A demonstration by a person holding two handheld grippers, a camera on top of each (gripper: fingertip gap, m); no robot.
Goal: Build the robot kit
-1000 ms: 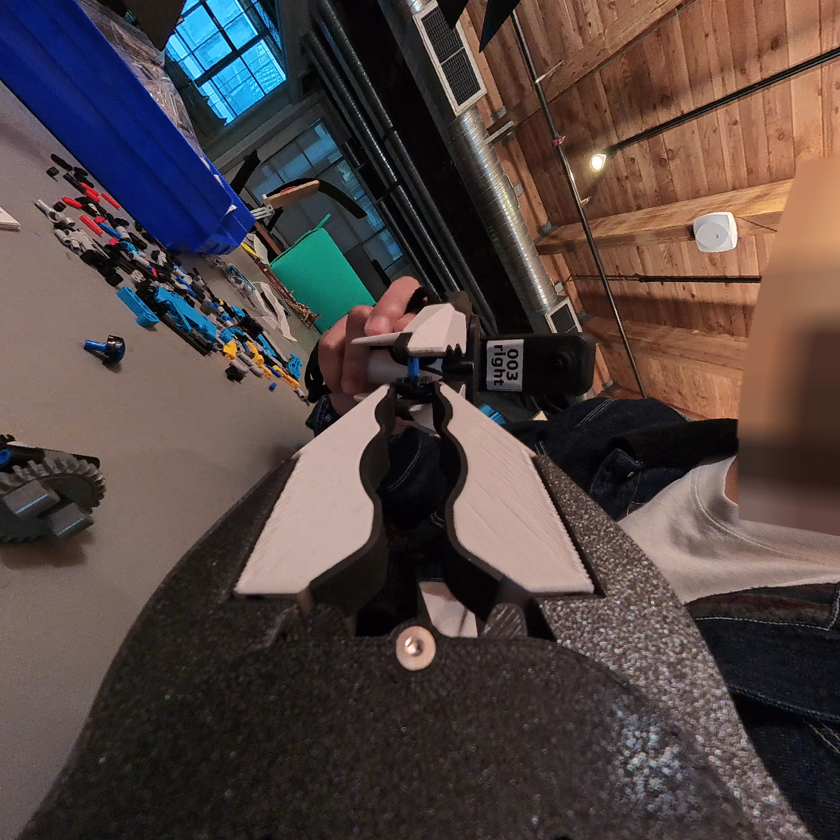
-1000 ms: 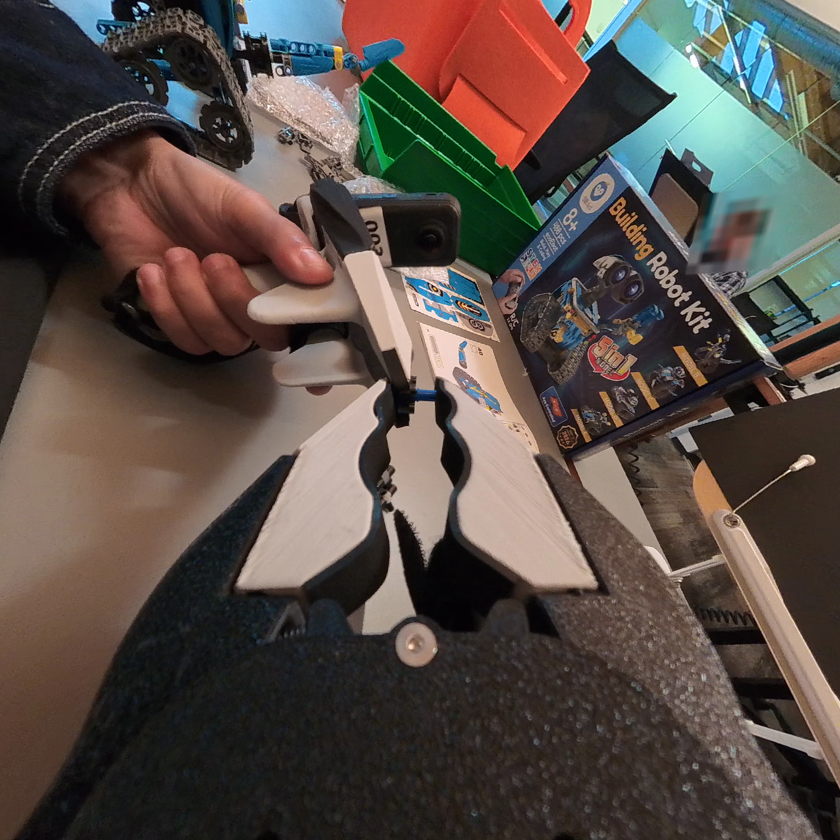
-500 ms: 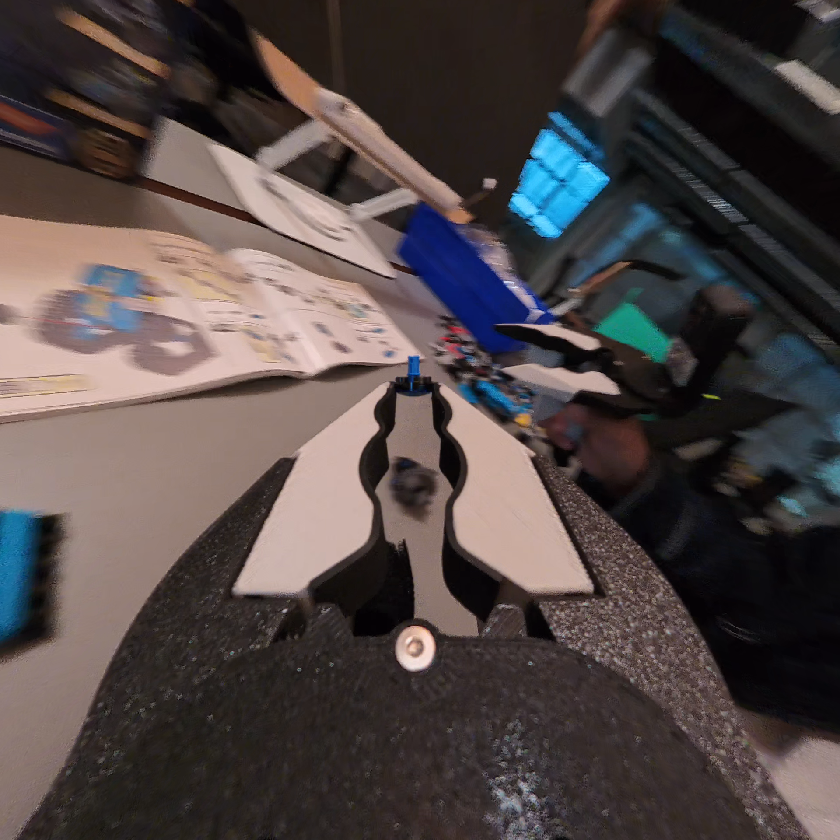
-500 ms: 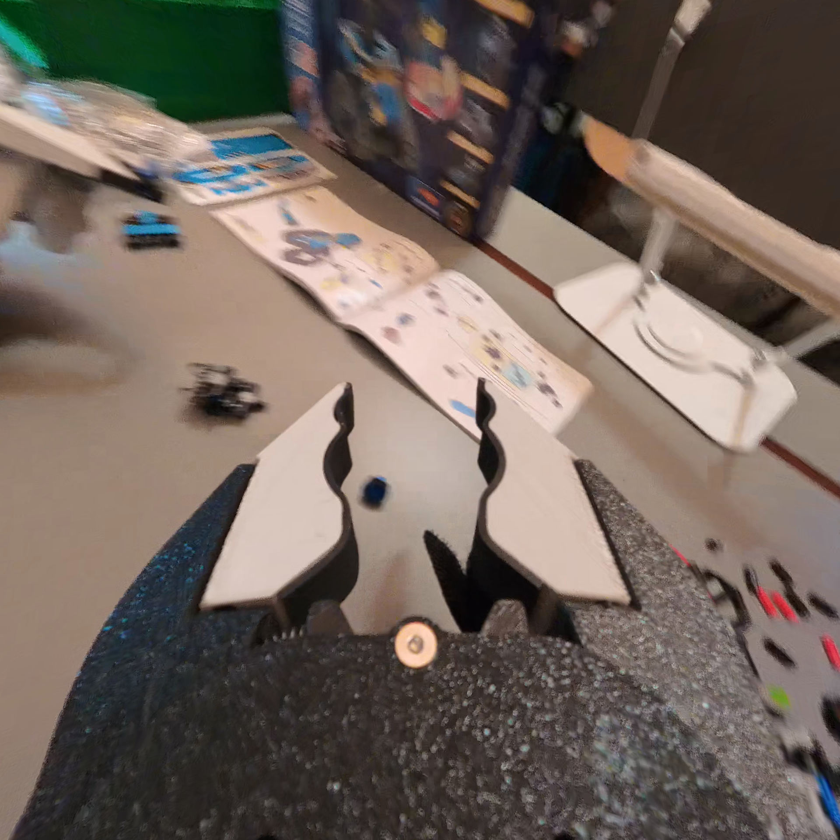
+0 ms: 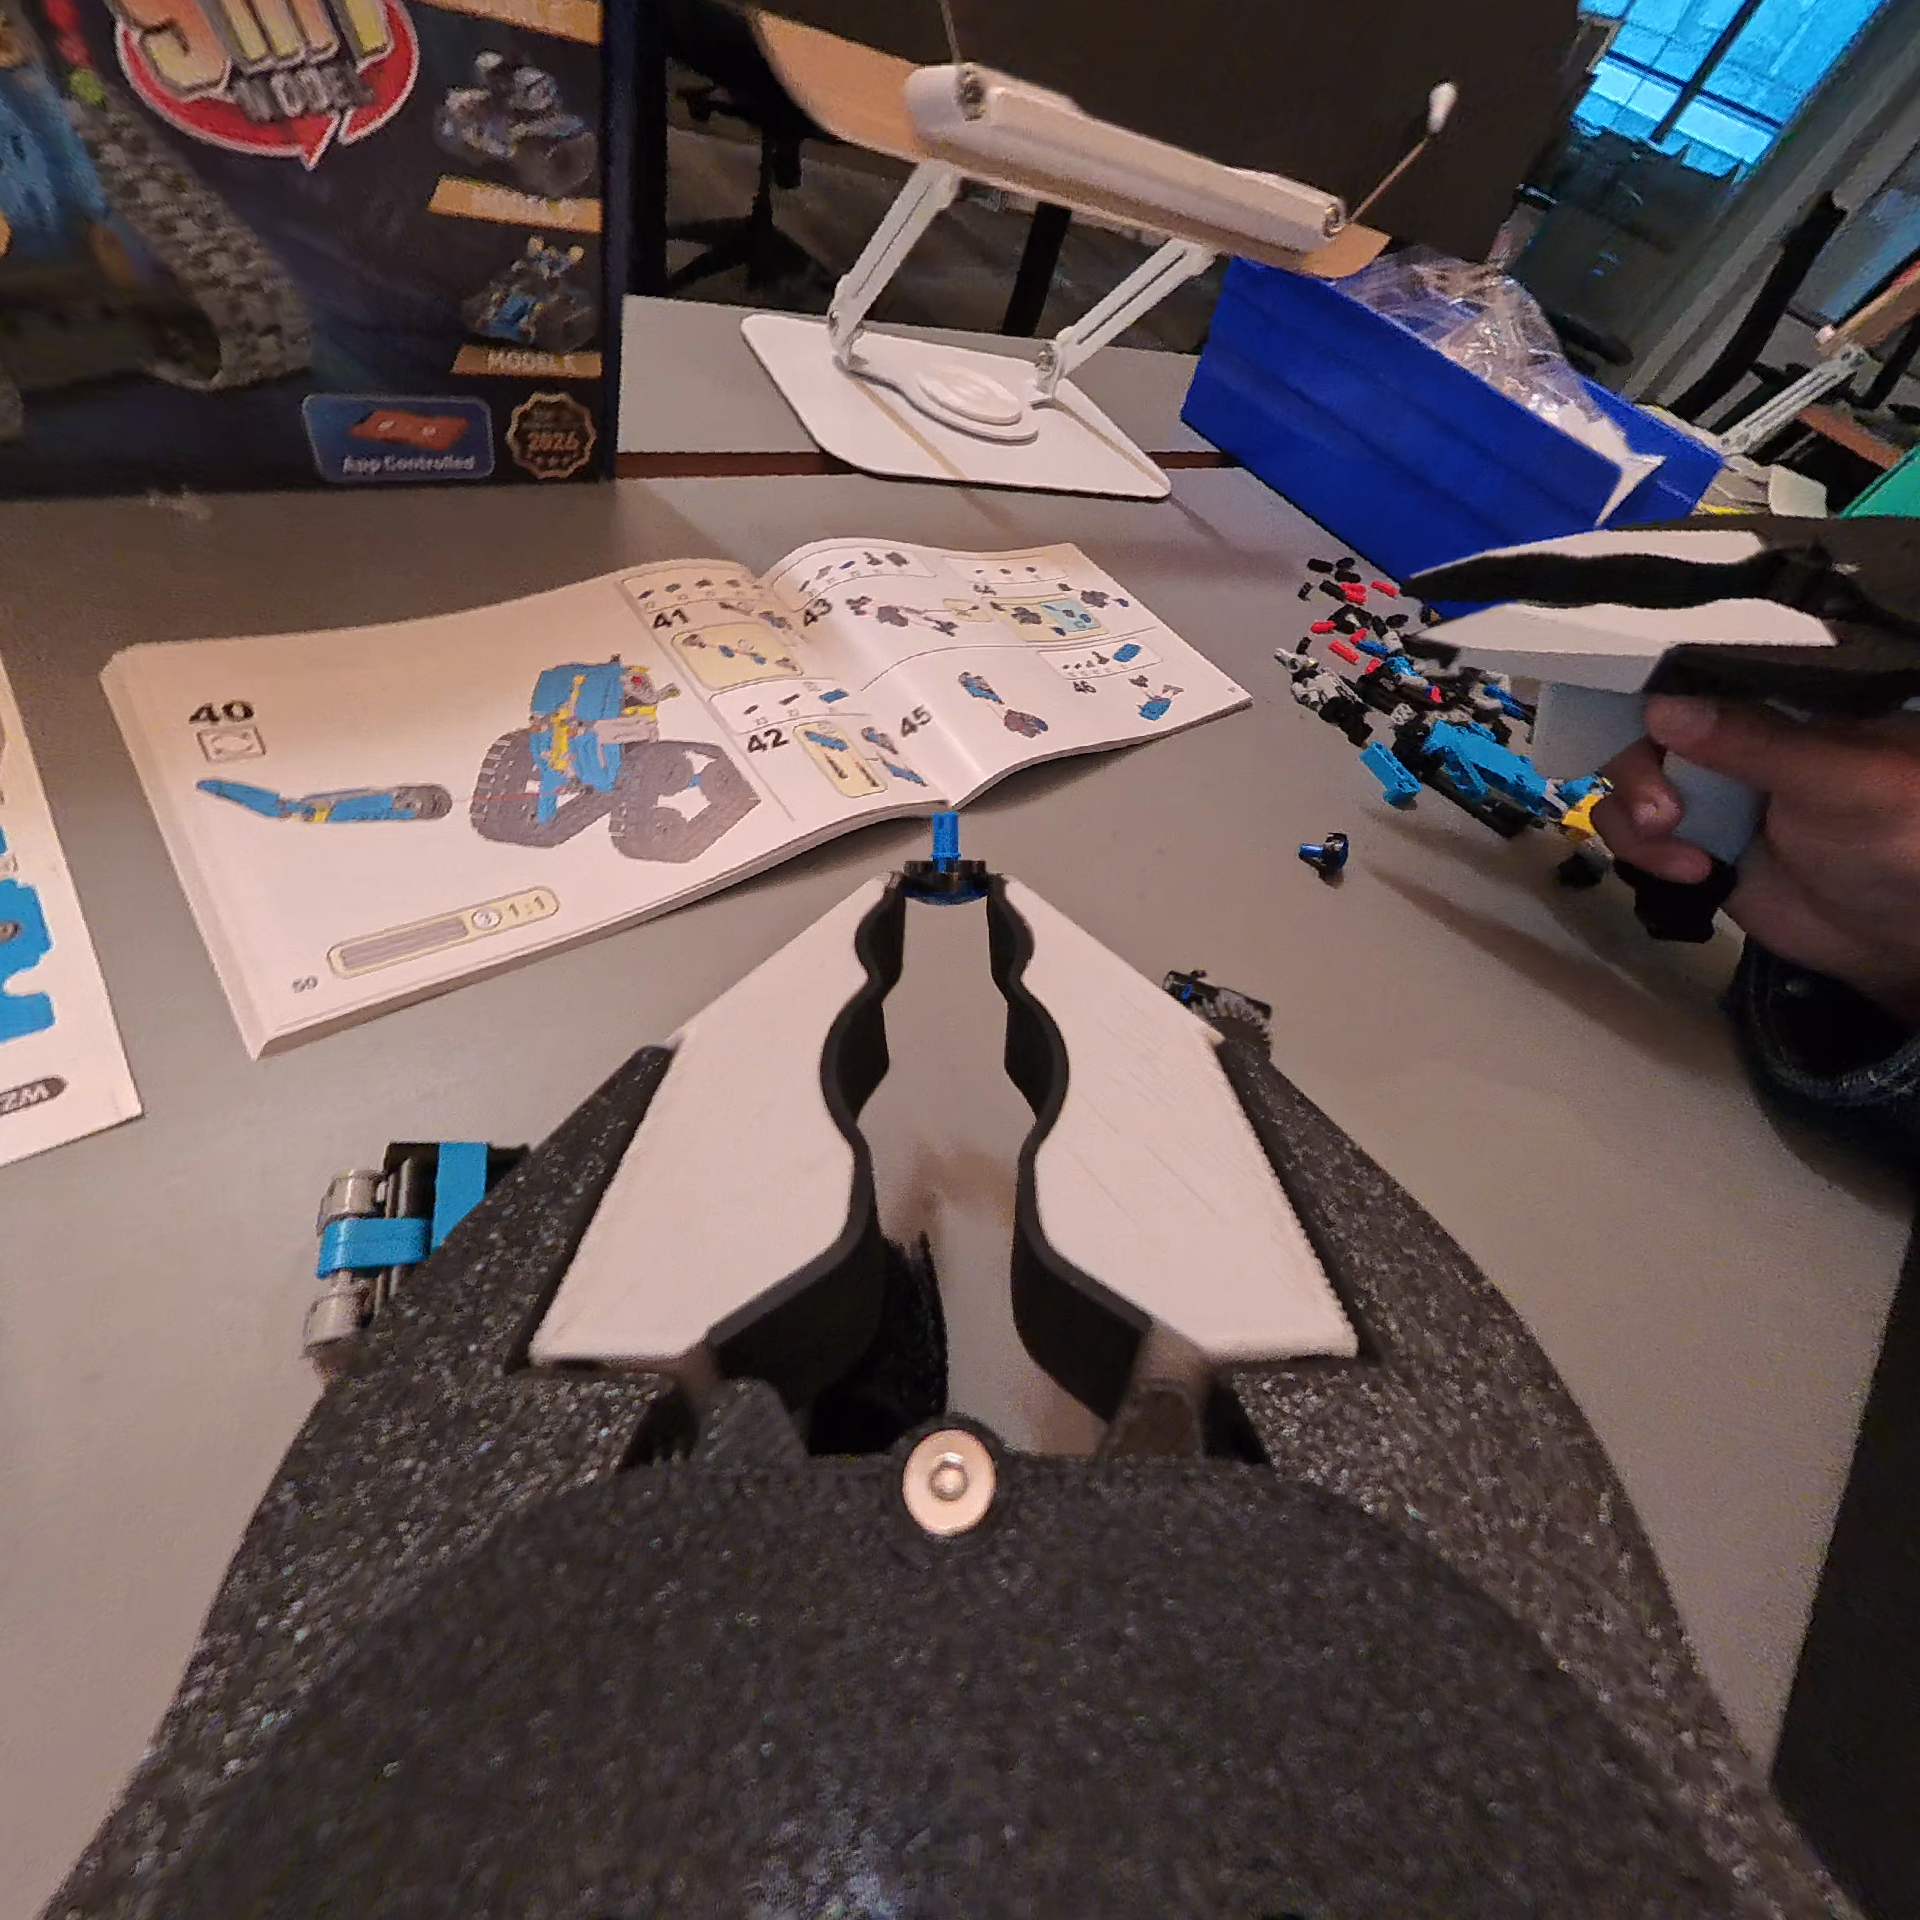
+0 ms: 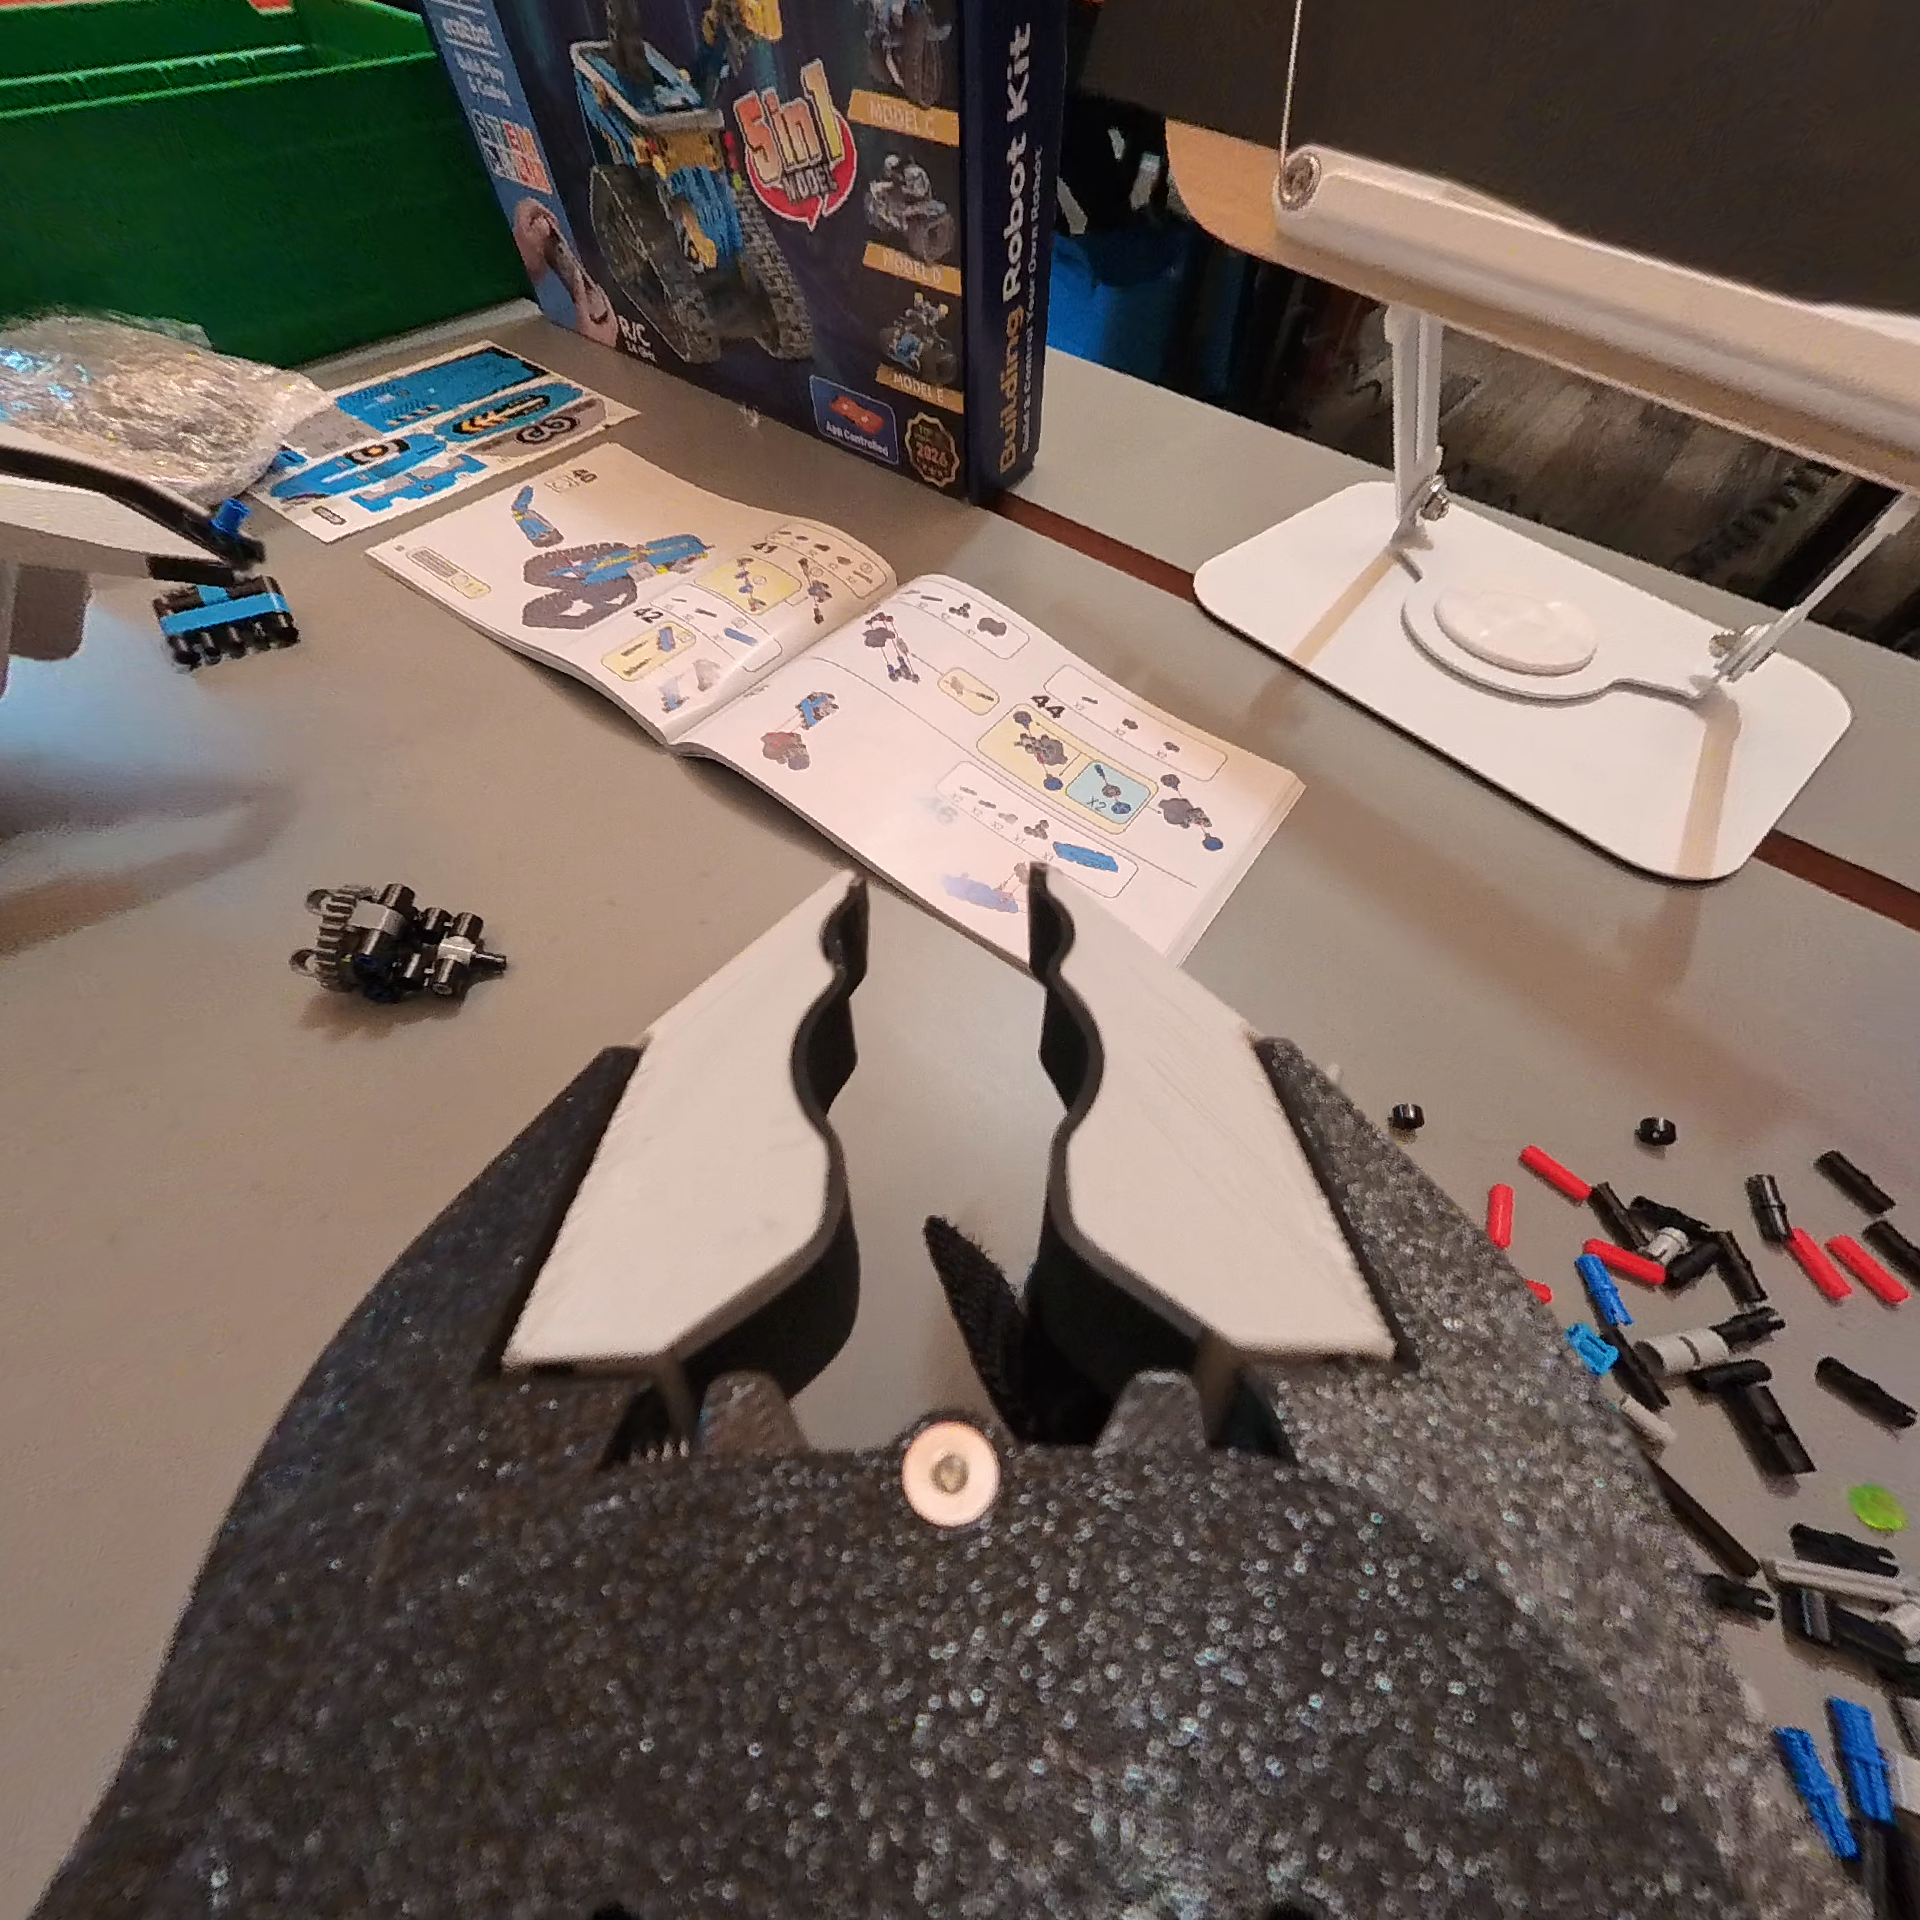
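Left gripper (image 5: 943, 883): tips pinched on a small blue pin with a black gear collar (image 5: 943, 854), held above the grey table (image 5: 312, 1558); pin stub pointing forward past the tips; how much of the piece sits between the pads is hidden.
Same grip, right wrist view: blue pin piece (image 6: 231, 516) seen at the far left edge, gripper body cut off by the frame, hovering just above a blue-and-black beam block (image 6: 223, 618).
Right gripper (image 6: 948, 896): fingers spread wide, nothing between them, over bare table at the edge of the open instruction booklet (image 6: 831, 707).
Right gripper from the left wrist view (image 5: 1621, 613): side-on at the right edge, held in a hand (image 5: 1787, 831), partly cut off; gap between the fingers hard to read from this angle.
Near the left gripper: grey-and-blue axle assembly (image 5: 390, 1236), half hidden behind the foam body; small dark gear piece (image 5: 1210, 1000) peeking out beside the right finger.
Loose on the table: black geared sub-assembly (image 6: 400, 940); single blue pin (image 5: 1325, 855); scatter of red, black and blue connectors (image 6: 1714, 1278), running out of frame.
Background: kit box (image 6: 790, 229) standing upright, white tablet stand (image 6: 1527, 665), blue bin (image 5: 1423, 436), green bin (image 6: 208, 187) cropped, sticker sheet (image 6: 447, 447) slightly blurred.
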